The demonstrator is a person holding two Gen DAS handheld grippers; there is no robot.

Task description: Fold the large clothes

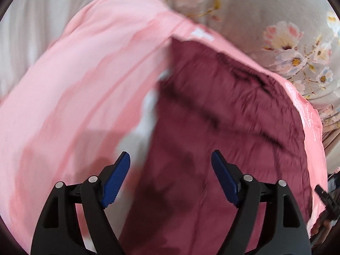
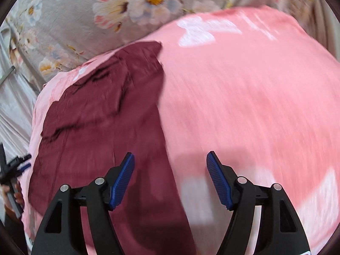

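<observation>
Both grippers, left [image 1: 170, 161] and right [image 2: 170, 161], hang spread and empty over the maroon garment [image 1: 212, 127] (blurry frames), its length running away from them, neither clearly nearer.

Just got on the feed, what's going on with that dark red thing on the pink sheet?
A person is folding a maroon garment on a pink sheet spread over a floral bedcover. Both tongs, left and right, are open and hold nothing, hovering above the cloth. The garment lies as a long, wrinkled strip. The views are motion-blurred, so finer folds are unclear.
</observation>
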